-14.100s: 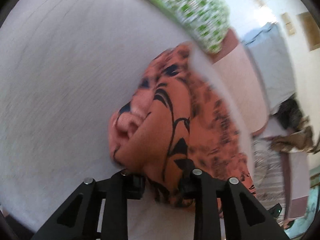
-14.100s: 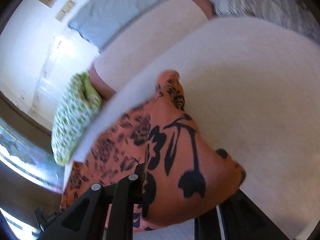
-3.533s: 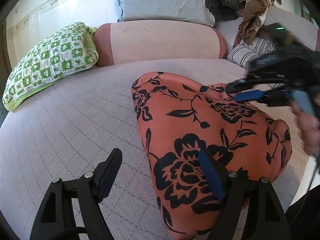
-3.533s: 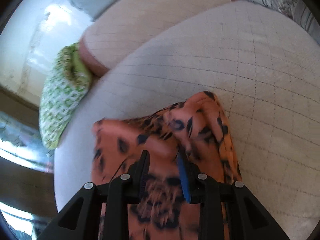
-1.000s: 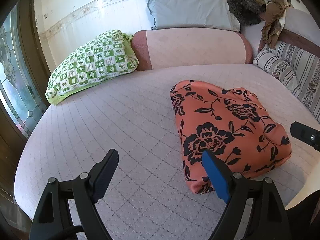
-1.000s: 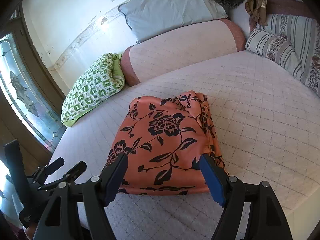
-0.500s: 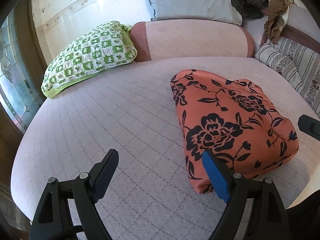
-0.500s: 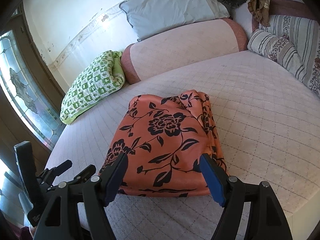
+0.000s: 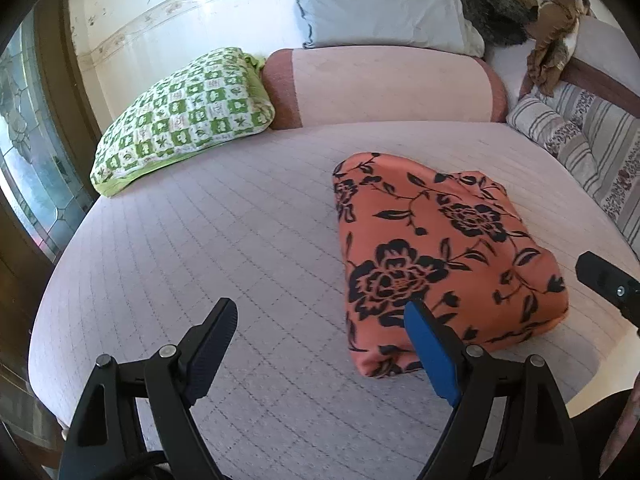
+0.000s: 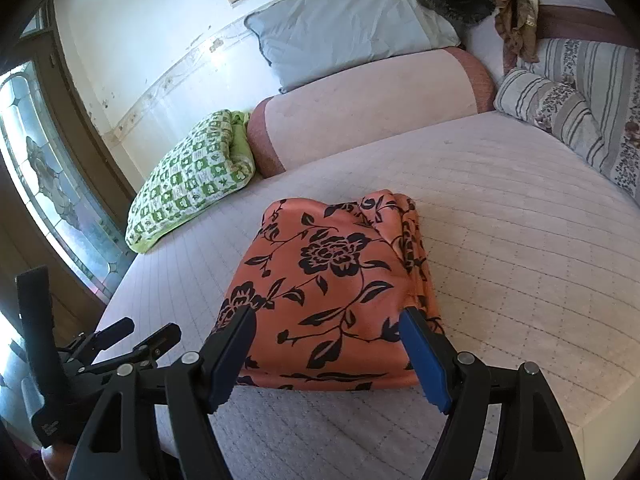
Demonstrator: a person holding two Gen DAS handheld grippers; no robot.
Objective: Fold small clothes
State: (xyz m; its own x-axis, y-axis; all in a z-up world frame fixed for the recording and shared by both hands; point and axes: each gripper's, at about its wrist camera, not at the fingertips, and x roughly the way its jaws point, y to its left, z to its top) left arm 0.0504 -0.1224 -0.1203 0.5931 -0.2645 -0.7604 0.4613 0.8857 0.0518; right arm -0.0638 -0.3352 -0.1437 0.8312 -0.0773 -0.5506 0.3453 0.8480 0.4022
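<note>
An orange garment with a black flower print [image 9: 436, 248] lies folded into a compact rectangle on the pale quilted bed [image 9: 224, 224]. It also shows in the right wrist view [image 10: 332, 284]. My left gripper [image 9: 320, 320] is open and empty, held above the bed just near and left of the garment's near corner. My right gripper [image 10: 326, 330] is open and empty, held just short of the garment's near edge. The left gripper also shows at the left of the right wrist view [image 10: 132, 332]. A tip of the right gripper shows at the right edge of the left wrist view [image 9: 600, 276].
A green checked pillow [image 9: 180, 116] lies at the back left. A pink bolster [image 9: 384, 84] and a grey pillow [image 9: 380, 8] stand behind the garment. Striped cushions [image 10: 560, 112] line the right side. Dark and brown clothes [image 9: 532, 4] are piled at the back right. A stained-glass window [image 10: 44, 184] is at the left.
Over the last second both grippers have stayed open and nearly still in front of the folded garment. The garment has not moved.
</note>
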